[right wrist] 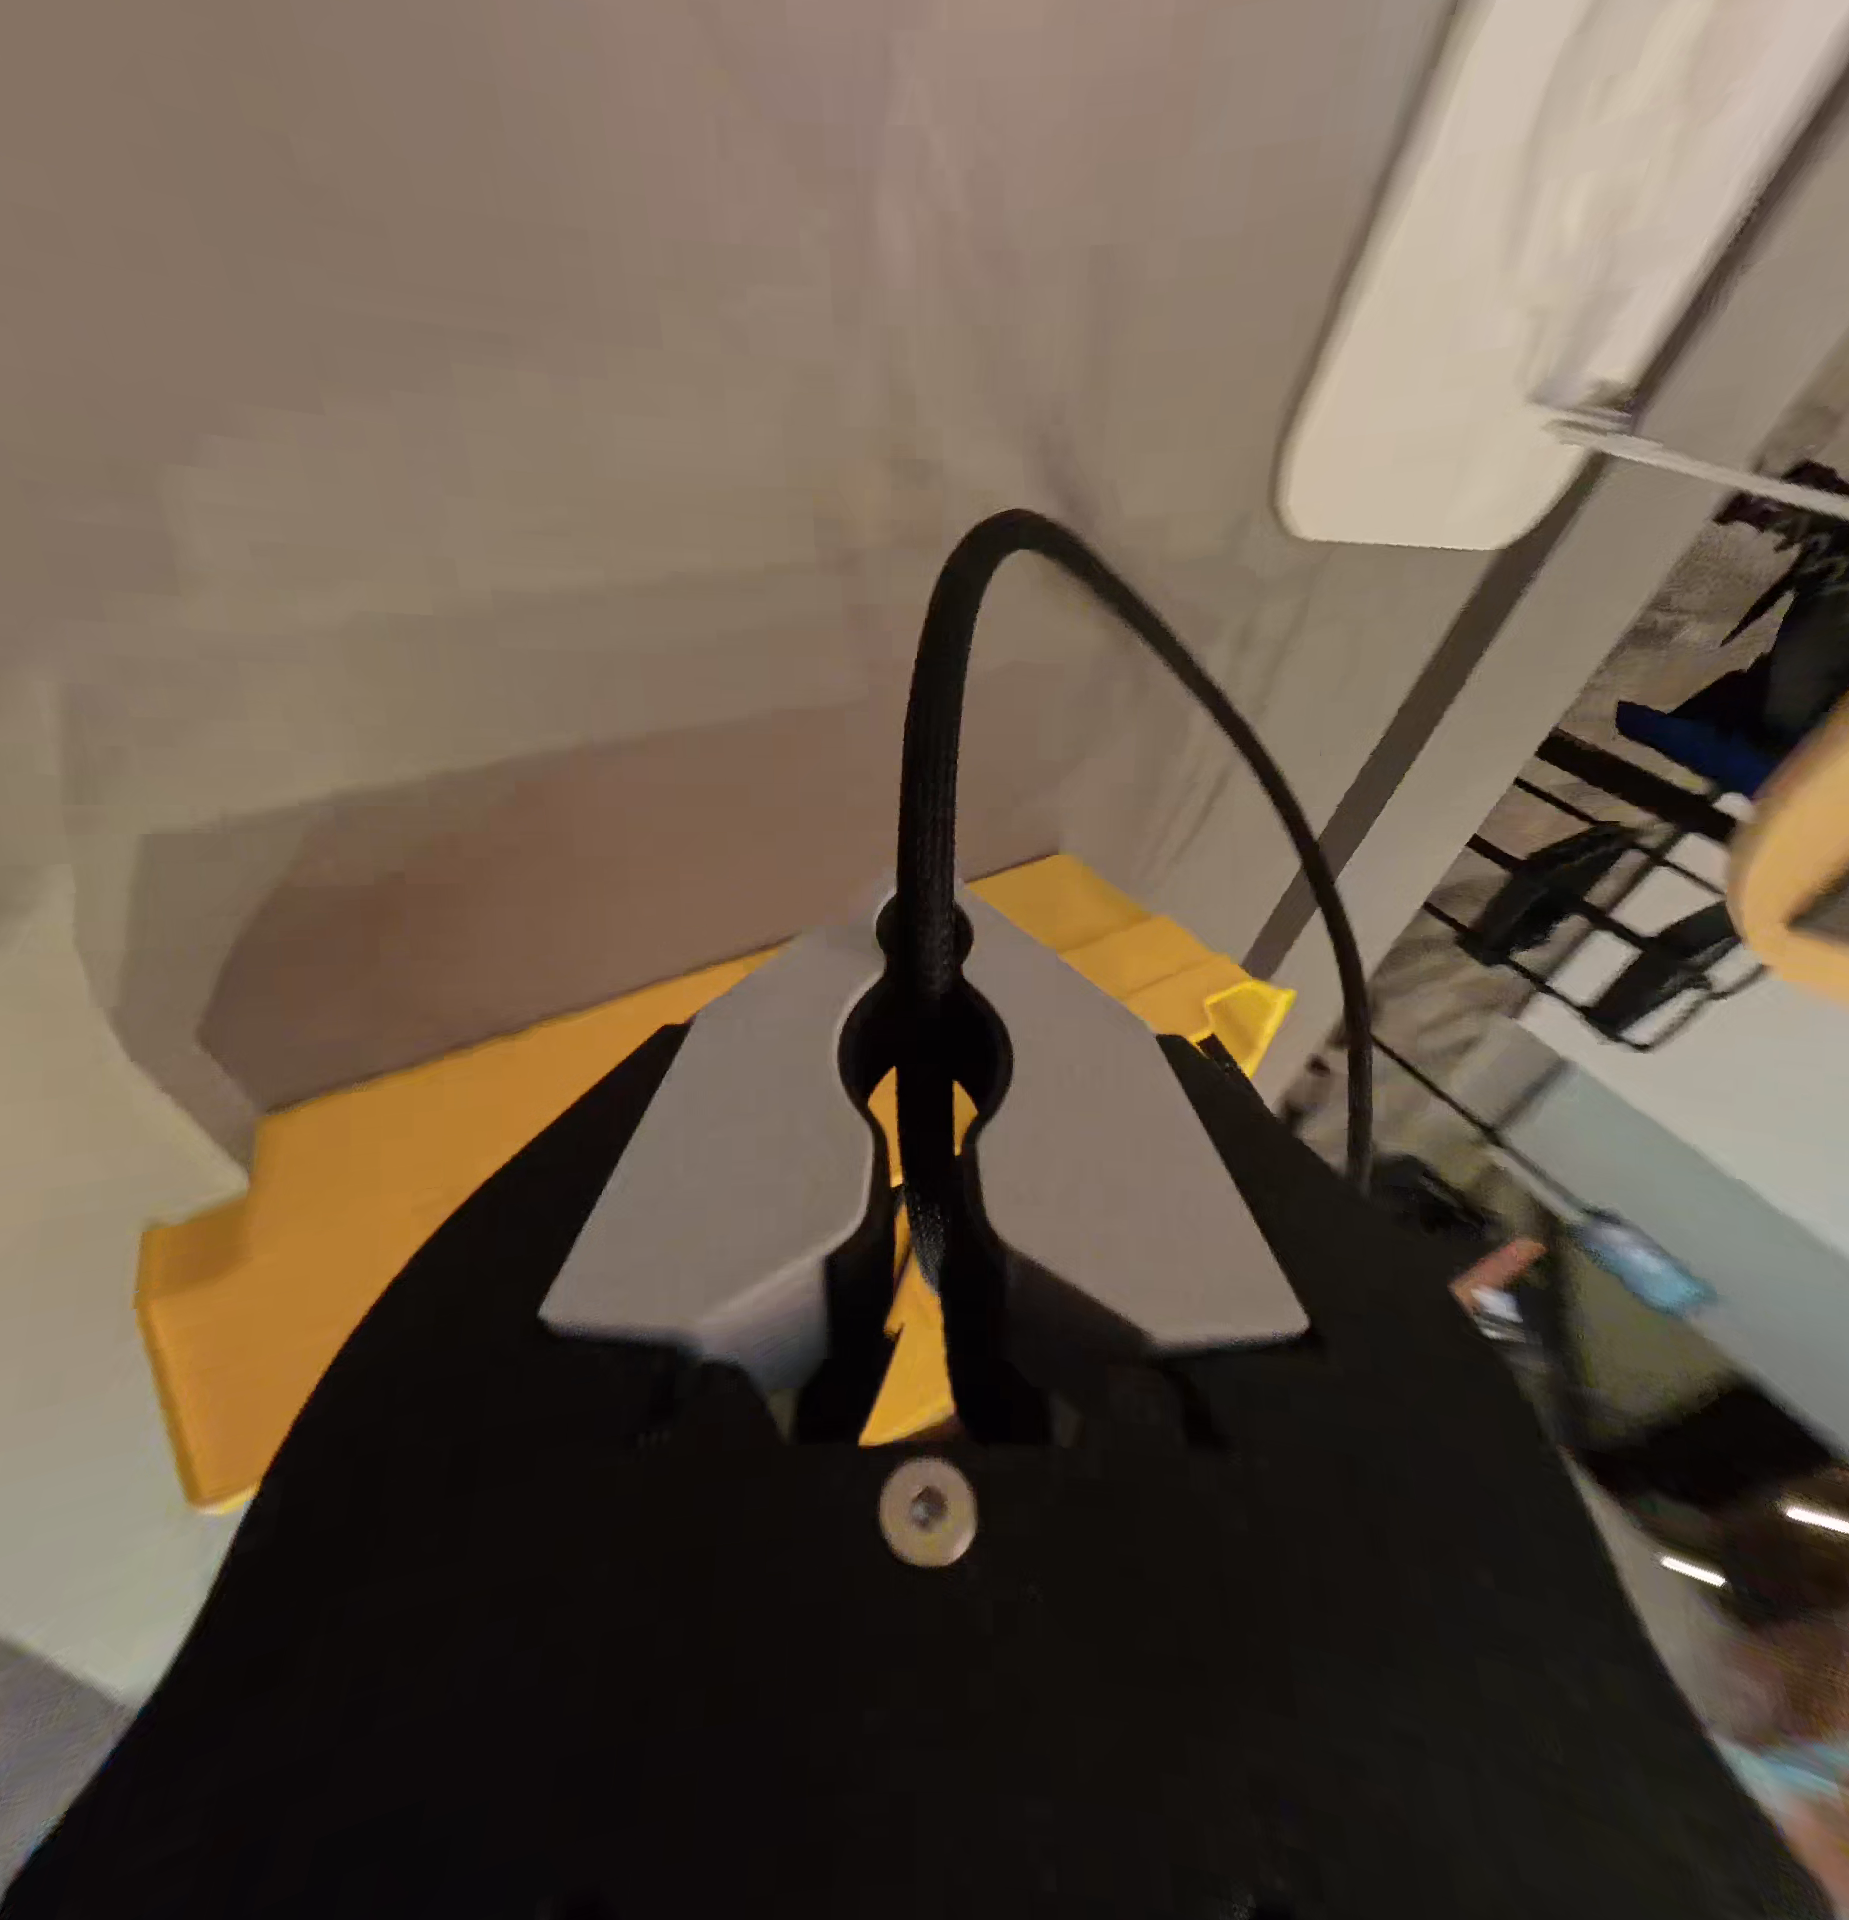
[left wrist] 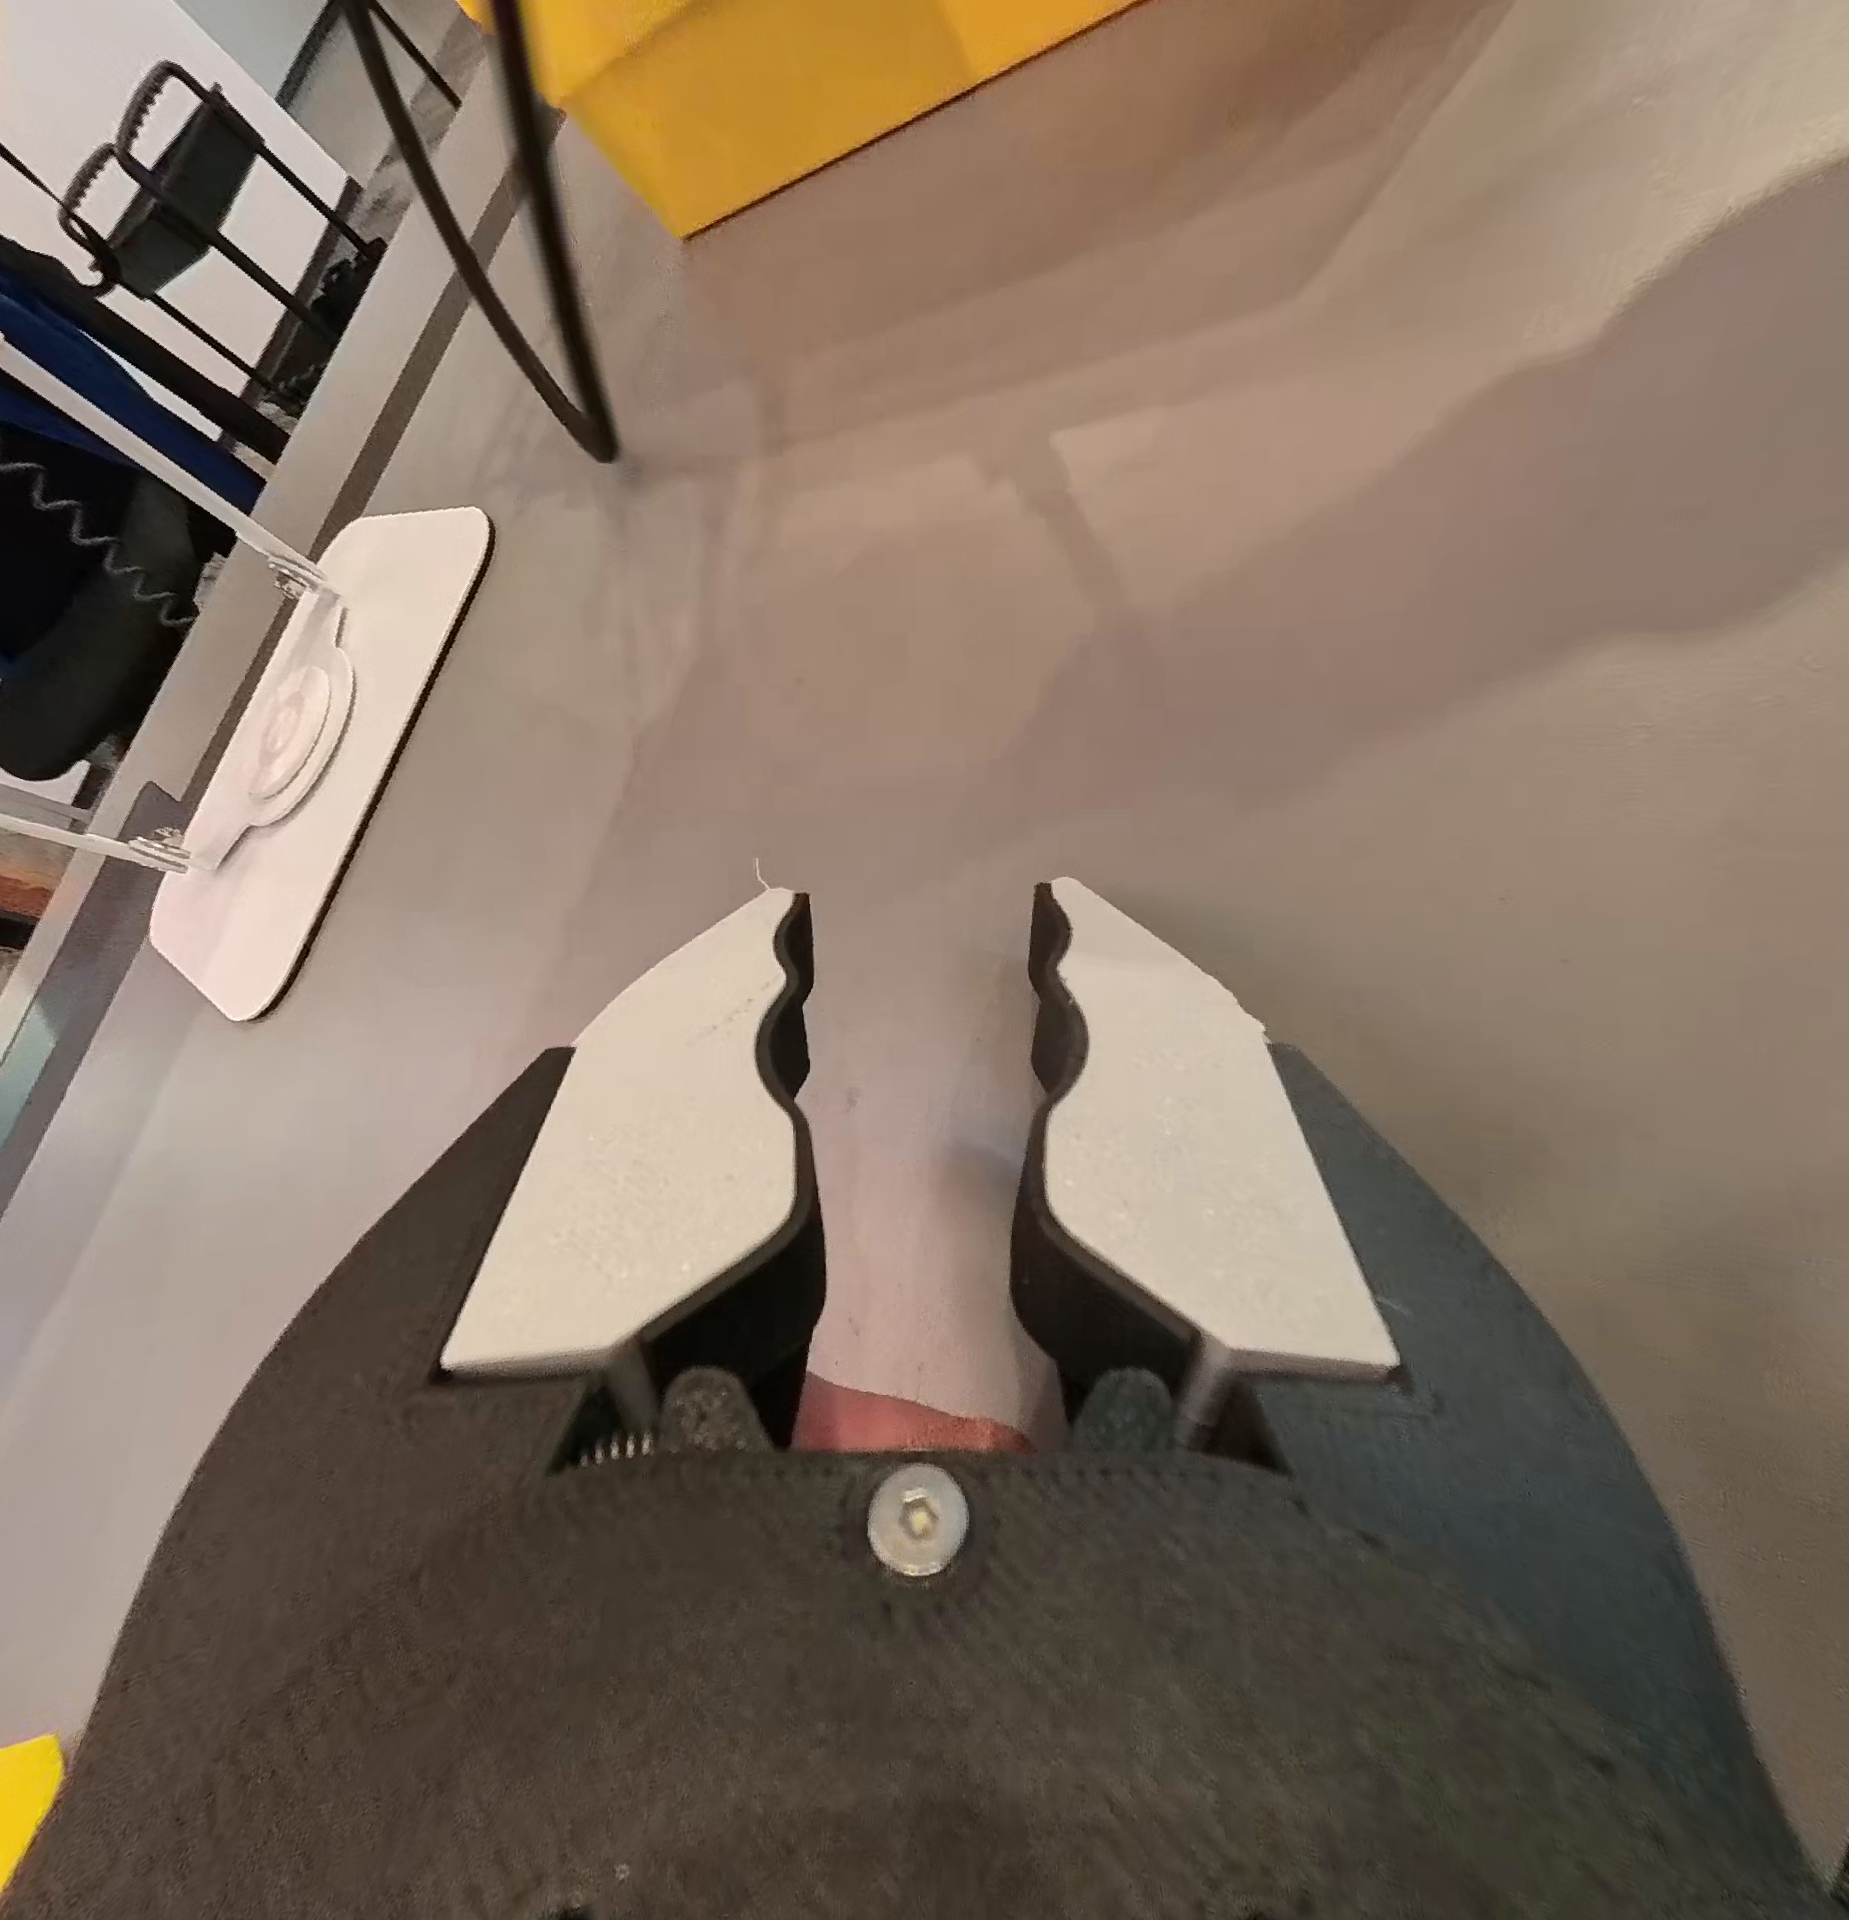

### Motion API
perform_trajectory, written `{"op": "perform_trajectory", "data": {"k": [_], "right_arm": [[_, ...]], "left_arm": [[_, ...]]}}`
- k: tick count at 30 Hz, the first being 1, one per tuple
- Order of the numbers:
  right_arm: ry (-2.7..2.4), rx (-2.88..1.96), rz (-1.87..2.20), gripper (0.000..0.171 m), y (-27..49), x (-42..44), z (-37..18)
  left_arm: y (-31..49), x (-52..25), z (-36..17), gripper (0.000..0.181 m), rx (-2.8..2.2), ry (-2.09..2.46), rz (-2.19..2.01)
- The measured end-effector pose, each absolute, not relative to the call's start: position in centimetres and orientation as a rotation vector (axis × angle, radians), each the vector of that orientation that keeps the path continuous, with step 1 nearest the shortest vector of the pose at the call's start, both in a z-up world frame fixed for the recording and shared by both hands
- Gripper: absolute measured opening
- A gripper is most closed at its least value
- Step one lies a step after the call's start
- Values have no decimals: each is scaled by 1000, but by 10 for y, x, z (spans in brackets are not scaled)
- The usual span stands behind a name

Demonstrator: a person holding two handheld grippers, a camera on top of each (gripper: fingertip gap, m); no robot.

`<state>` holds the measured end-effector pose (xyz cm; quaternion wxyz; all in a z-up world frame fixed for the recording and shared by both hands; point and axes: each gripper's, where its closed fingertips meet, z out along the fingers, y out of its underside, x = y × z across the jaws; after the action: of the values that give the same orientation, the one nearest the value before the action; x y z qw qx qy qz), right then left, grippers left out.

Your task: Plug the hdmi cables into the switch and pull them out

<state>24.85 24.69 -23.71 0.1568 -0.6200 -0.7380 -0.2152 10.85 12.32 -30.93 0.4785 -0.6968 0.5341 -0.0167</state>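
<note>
In the right wrist view my right gripper (right wrist: 922, 935) is shut on a black braided HDMI cable (right wrist: 925, 748). The cable runs up out of the fingertips, arches over and drops away to the right. It hangs above a yellow box (right wrist: 400, 1195). In the left wrist view my left gripper (left wrist: 922, 914) is open, with only the grey table (left wrist: 1107, 623) showing between its pads. Black cables (left wrist: 546, 312) hang down at the upper left, next to the yellow box (left wrist: 774, 104). The switch is not in view.
A white mat (left wrist: 380, 707) with a clear acrylic stand (left wrist: 276, 727) lies at the table's left edge. A second white mat (right wrist: 1502, 312) shows at the upper right of the right wrist view, near the table edge. Black chairs and racks stand beyond both edges. About 20 cm separates my left fingertips from my right.
</note>
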Motion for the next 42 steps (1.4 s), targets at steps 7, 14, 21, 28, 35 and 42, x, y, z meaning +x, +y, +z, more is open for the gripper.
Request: {"op": "perform_trajectory", "data": {"k": [7,14,21,28,35,42], "right_arm": [[-1074,-1992,218,0,302,298,-106],[-435,-2047,849,0,329,389,-103],[-157,-2183,903,0,355,447,-169],[-386,-2645,276,0,360,480,-256],[-803,-2923,-250,0,364,498,-291],[-1072,-2741,-247,0,401,461,-262]], "left_arm": [[123,109,-309,39,-1705,1307,-49],[123,109,-309,39,-1705,1306,-47],[123,109,-310,39,-1709,1306,-51],[123,109,-310,39,-1710,1308,-53],[123,109,-310,38,-1711,1306,-50],[123,109,-311,38,-1722,1307,-64]]}}
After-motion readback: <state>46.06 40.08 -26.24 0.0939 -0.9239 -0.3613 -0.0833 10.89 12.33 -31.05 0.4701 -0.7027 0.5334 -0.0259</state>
